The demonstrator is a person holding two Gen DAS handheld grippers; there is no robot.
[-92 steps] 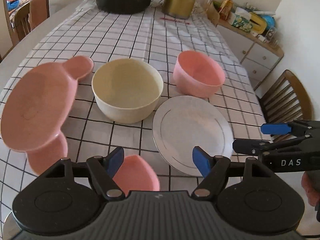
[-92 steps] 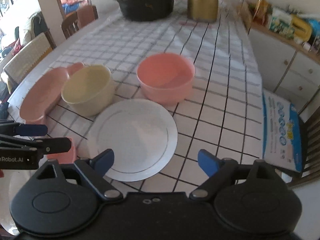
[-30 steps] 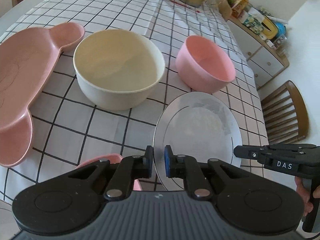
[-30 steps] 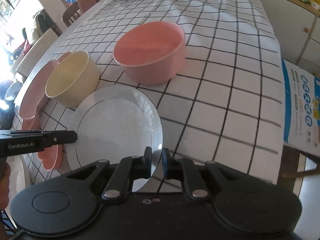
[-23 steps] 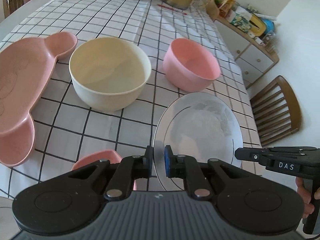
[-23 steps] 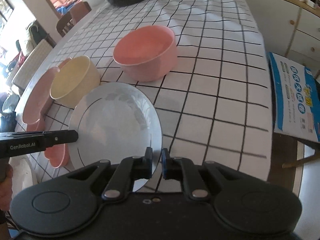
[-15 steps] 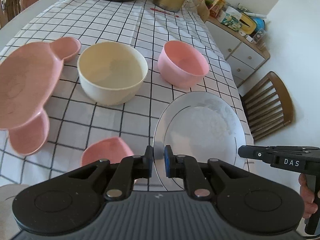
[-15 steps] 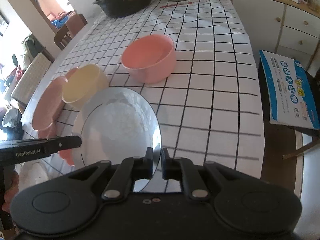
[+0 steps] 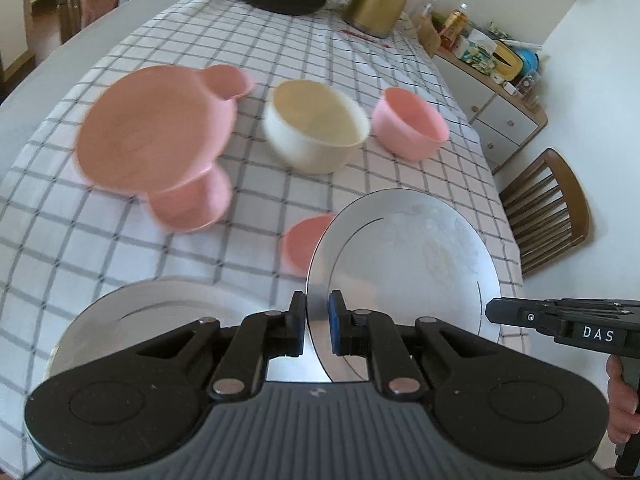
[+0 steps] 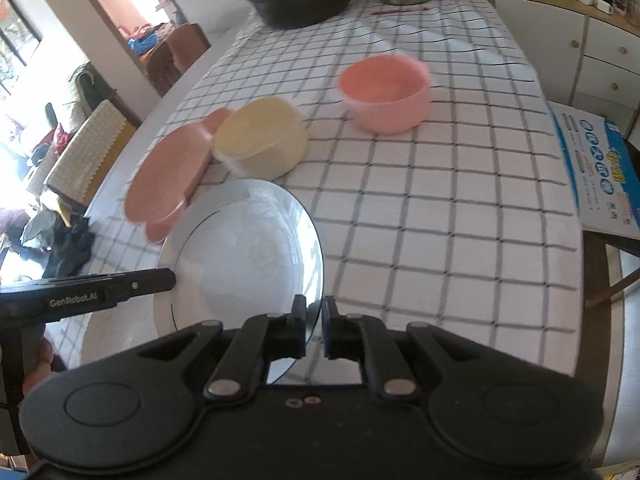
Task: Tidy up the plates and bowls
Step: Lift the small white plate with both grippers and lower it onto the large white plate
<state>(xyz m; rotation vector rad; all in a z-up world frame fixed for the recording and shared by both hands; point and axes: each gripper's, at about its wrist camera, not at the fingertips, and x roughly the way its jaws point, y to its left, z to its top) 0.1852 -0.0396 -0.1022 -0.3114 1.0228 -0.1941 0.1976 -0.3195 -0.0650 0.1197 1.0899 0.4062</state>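
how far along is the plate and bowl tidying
Early. Nothing looks stacked yet. In hand: both the left gripper and right gripper pinch opposite rims of the white plate, lifted over a second white plate. Left: cream bowl, pink bowl, bear-shaped pink plate, small pink dish.

We hold the left hand-held gripper [image 9: 317, 318] and the right hand-held gripper [image 10: 314, 322] side by side, each level and pointing forward, jaws of both drawn nearly together on a thin plate [image 9: 404, 264] rim.
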